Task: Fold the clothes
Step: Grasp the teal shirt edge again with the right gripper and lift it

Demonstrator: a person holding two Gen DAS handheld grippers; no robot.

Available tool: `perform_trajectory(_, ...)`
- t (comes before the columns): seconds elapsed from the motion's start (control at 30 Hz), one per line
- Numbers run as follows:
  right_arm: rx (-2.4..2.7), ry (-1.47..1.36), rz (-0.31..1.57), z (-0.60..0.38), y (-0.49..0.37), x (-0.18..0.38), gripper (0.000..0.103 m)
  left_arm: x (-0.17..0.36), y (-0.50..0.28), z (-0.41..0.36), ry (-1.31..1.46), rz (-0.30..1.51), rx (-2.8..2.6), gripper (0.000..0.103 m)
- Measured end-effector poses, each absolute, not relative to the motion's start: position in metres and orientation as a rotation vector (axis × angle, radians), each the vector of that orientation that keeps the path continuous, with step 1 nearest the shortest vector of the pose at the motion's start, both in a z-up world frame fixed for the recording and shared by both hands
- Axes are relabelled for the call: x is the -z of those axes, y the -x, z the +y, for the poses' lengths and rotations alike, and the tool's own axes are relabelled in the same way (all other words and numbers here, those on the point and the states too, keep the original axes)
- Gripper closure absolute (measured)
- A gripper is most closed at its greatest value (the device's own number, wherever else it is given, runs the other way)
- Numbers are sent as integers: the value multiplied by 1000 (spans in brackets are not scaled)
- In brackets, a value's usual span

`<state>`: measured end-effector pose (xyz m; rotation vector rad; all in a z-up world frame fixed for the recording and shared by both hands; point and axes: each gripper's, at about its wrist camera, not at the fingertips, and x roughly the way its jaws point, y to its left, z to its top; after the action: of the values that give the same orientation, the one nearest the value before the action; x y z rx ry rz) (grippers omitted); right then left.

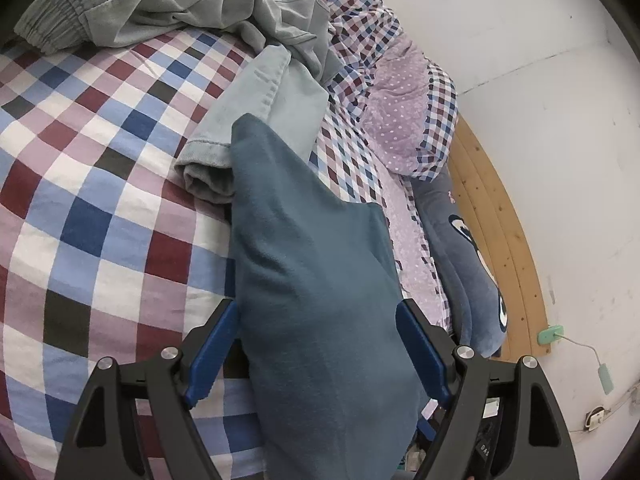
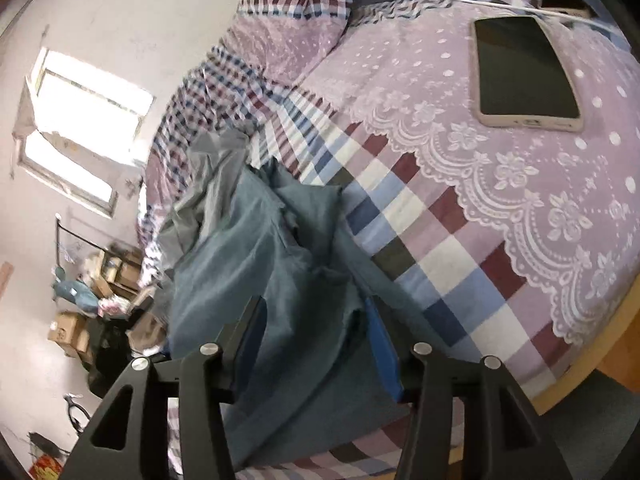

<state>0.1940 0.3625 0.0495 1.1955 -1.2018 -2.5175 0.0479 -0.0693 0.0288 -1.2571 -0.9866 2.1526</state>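
Showing a dark teal garment (image 1: 320, 280) draped between the spread fingers of the left gripper (image 1: 318, 350), blue pads standing just beside its edges on either side without visibly pinching it; extending ahead of the fingertips over the checked bedspread (image 1: 100, 200). Showing the same teal cloth (image 2: 256, 264) bunched between the fingers of the right gripper (image 2: 316, 336), jaws parted, the right pad (image 2: 382, 354) touching a fold, grip not evident. Lying just beyond the left fingertips: a pale blue-green garment (image 1: 260, 120), partly under the teal one; farther ahead, a crumpled grey-green garment (image 1: 180, 8). Risk, as judged: with neither pair of pads clamped, likely slipping of the cloth off the bed edge, or closing on a single layer and dragging the fold askew; also catching the pale garment beneath and pulling it along. Lying well ahead and to the right of the right fingers: a phone (image 2: 524, 72) on the lilac lace cover (image 2: 500, 184), beside a white cable (image 2: 520, 8). Resting to the right of the left fingers: a blue plush toy (image 1: 468, 264) against the wooden bed rail (image 1: 504, 216), limiting room for spreading.
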Motion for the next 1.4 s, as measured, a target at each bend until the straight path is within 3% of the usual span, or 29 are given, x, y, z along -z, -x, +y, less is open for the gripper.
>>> perform_trajectory(0.17, 2578, -1245, -1096, 355, -191, -50, 54, -28, -47, -72, 1254, -996, -2149, 19)
perform_trajectory(0.2, 2600, -1253, -1074, 354, -192, -51, 59, -28, -47, -72, 1254, -1001, -2148, 19)
perform_trajectory(0.23, 2621, -1261, -1052, 353, -193, -53, 78, -28, -46, -73, 1255, -1005, -2146, 19)
perform_trajectory(0.27, 2640, -1269, -1036, 352, -194, -54, 88, -27, -46, -73, 1255, -1010, -2143, 19)
perform_trajectory(0.4, 2673, -1286, -1044, 354, -199, -53, 99, -26, -44, -76, 1264, -1026, -2130, 19)
perform_trajectory(0.83, 2845, -1351, -979, 348, -249, -95, 101, -21, -41, -75, 1298, -1022, -2110, 19)
perform_trajectory(1.13, 2854, -1555, -1018, 363, -232, -56, 100, -21, -39, -72, 1321, -984, -2111, 19)
perform_trajectory(1.33, 2974, -1603, -970, 366, -225, -80, 95, -25, -37, -76, 1337, -939, -2160, 19)
perform_trajectory(1.4, 2997, -1567, -974, 367, -218, -93, 88, -28, -35, -82, 1330, -935, -2192, 19)
